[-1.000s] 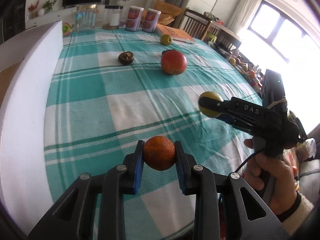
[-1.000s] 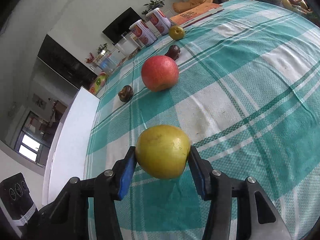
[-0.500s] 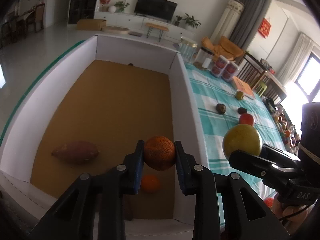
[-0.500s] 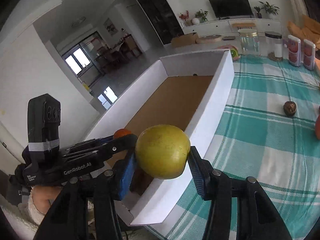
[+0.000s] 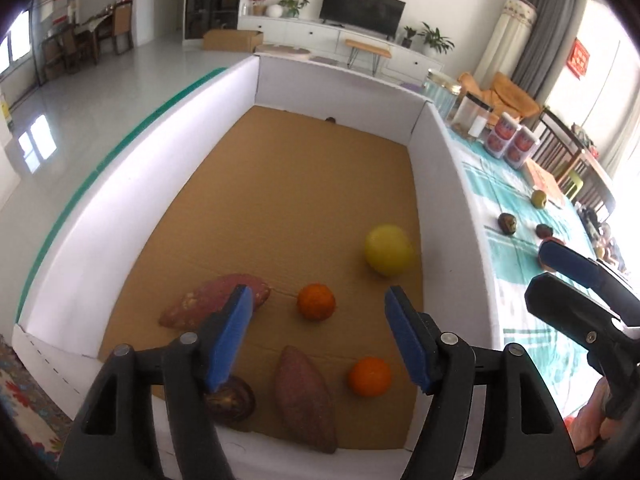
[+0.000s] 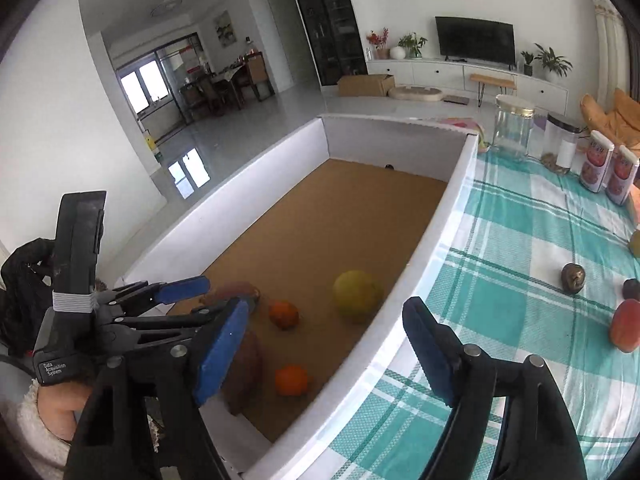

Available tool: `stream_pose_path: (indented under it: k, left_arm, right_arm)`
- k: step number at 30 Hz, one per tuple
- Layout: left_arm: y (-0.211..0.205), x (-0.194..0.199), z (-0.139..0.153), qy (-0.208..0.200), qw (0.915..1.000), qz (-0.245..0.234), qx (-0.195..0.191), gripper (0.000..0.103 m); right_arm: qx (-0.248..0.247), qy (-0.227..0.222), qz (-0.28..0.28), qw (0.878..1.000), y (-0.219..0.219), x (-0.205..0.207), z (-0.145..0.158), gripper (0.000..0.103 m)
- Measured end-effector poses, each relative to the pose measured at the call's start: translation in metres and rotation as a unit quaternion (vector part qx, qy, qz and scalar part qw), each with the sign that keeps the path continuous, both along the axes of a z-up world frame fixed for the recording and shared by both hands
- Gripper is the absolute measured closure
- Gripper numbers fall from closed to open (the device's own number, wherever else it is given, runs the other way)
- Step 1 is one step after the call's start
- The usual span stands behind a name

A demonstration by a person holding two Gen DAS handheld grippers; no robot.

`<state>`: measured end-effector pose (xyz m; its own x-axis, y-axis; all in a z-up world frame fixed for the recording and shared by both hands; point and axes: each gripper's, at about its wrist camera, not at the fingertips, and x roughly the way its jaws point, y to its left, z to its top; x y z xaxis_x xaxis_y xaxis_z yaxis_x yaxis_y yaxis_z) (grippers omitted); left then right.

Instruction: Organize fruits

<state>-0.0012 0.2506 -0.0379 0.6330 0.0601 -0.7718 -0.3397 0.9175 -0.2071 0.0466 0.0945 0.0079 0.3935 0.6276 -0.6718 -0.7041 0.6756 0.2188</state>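
Note:
A large white box [image 5: 444, 184] with a brown cardboard floor lies beside the table. In it lie a yellow fruit [image 5: 388, 250], two oranges [image 5: 316, 301] [image 5: 369, 376], two sweet potatoes [image 5: 216, 299] [image 5: 306, 396] and a dark fruit [image 5: 230, 400]. My left gripper [image 5: 320, 328] is open and empty above the near end of the box. My right gripper [image 6: 324, 352] is open and empty over the box's right wall [image 6: 436, 240]. The yellow fruit [image 6: 357, 291] and both oranges [image 6: 283, 314] [image 6: 291, 380] also show in the right wrist view.
On the teal checked tablecloth [image 6: 516, 280] to the right lie a red apple [image 6: 625, 330], two dark fruits [image 6: 573, 278] [image 6: 631, 289] and a small green fruit [image 5: 538, 199]. Glass jars [image 6: 514, 126] and two cans [image 6: 608, 172] stand at the far edge.
Both grippers opened and let go: the orange from the left and the yellow fruit from the right now lie in the box. Both grippers hang over its near end.

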Motion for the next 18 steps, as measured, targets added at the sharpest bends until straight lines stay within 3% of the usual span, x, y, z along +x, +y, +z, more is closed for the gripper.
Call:
stream_pose_path:
  k: [3,7,10,13,16,18]
  left_arm:
    - [-0.034,-0.001,0.015,-0.035,0.9986,-0.041,0.001,0.020]
    - [-0.106,0.006,0.021,-0.043,0.9881,-0.148,-0.004,0.020]
    - [-0.165,0.019,0.011,-0.027,0.9733,-0.227,-0.023,0.020]
    - [-0.219,0.033,-0.007,-0.018,0.9604,-0.277,-0.027,0.020]
    - [-0.257,0.053,-0.028,-0.007,0.9580,-0.287,-0.007,0.020]
    - [-0.270,0.065,-0.042,0.004,0.9604,-0.279,0.006,0.020]
  right_arm:
    - [0.006,-0.034,-0.060,0.998,-0.052,0.003,-0.003,0.006]
    - [-0.052,-0.036,-0.176,0.982,-0.133,0.021,-0.047,0.005]
    - [-0.064,0.004,-0.273,0.960,-0.208,0.035,-0.083,0.005]
    - [-0.020,0.049,-0.354,0.934,-0.278,0.036,-0.102,0.005]
    - [0.060,0.084,-0.419,0.902,-0.326,0.033,-0.107,0.005]
    - [0.069,0.078,-0.446,0.889,-0.338,0.032,-0.108,0.005]
